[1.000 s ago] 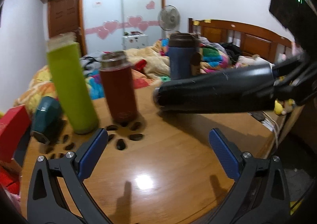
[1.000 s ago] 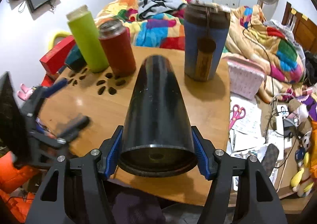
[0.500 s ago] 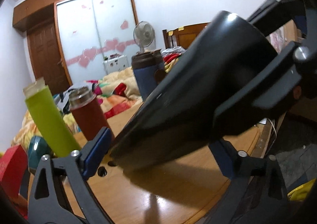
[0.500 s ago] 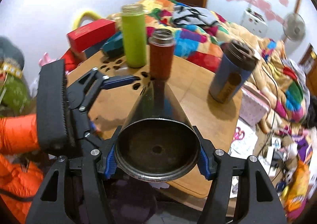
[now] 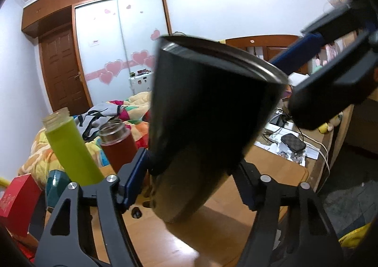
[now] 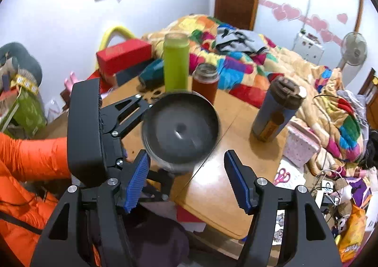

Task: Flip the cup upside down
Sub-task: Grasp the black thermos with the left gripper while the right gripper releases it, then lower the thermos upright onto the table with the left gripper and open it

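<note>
The black tapered cup [image 5: 208,113] fills the left wrist view, mouth up and tilted, above the wooden table [image 5: 276,167]. My left gripper [image 5: 189,182] is shut on its narrow lower part. In the right wrist view I look down into the cup's open mouth [image 6: 180,134]. My right gripper [image 6: 186,182] is open, its blue pads apart from the cup's rim, and it holds nothing. The right gripper also shows at the upper right of the left wrist view [image 5: 330,59].
A green bottle [image 6: 176,61], a red flask [image 6: 205,82] and a blue tumbler with a brown lid [image 6: 276,111] stand on the table [image 6: 224,186]. A red box [image 6: 122,55] lies at the far left. A pink box [image 6: 300,144], scissors and cables lie right.
The right gripper tipped the cup from lying flat to mouth-up and let go. The left gripper closed on the cup's lower part and now holds it.
</note>
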{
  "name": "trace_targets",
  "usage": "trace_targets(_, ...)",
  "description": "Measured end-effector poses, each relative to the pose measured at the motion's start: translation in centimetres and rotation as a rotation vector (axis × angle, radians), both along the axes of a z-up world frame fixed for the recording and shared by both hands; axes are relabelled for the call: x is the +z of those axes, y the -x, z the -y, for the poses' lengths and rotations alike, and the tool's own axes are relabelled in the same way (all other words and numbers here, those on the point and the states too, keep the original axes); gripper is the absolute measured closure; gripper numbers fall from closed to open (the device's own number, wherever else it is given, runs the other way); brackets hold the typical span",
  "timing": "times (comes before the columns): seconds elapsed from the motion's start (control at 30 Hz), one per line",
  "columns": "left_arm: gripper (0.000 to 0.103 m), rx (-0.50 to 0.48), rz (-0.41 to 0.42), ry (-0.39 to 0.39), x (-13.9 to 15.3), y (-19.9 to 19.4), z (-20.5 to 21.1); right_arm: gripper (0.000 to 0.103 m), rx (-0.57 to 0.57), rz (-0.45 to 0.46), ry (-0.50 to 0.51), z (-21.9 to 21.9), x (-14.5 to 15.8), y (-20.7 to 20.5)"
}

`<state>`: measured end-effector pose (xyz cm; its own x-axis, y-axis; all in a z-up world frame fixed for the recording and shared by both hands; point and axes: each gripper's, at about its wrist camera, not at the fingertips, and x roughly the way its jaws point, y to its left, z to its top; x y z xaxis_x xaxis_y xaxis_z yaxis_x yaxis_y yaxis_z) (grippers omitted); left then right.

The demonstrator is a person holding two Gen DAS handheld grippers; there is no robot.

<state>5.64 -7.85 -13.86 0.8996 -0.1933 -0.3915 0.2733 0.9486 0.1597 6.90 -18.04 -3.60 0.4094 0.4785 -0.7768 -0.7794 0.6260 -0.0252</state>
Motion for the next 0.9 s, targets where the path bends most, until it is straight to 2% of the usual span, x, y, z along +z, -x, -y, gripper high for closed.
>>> trace_targets(0.1, 0.039, 0.010, -0.019, 0.020, 0.8, -0.4, -1.3, 0.042, -0.053, 0.011, -0.033, 0.5, 0.2, -0.4)
trace_targets(0.23, 0.040, 0.012, -0.084, 0.102, 1.4, -1.0, -2.6, 0.042, -0.134, 0.004, -0.092, 1.0, -0.4, -1.6)
trace_targets(0.4, 0.040, 0.036, -0.111, 0.108, 2.2, -1.3, -3.4, 0.042, -0.216, -0.006, -0.156, 0.9, -1.3, -3.3)
trace_targets(0.67, 0.040, 0.080, -0.249, 0.120, 2.1, -3.7, -4.1, 0.042, -0.291, -0.002, -0.207, 0.4, -2.8, -4.2)
trace_targets(0.9, 0.039, 0.104, -0.254, 0.142, 2.2, -3.8, -4.6, 0.042, -0.330, 0.008, -0.235, 0.6, -2.9, -3.9)
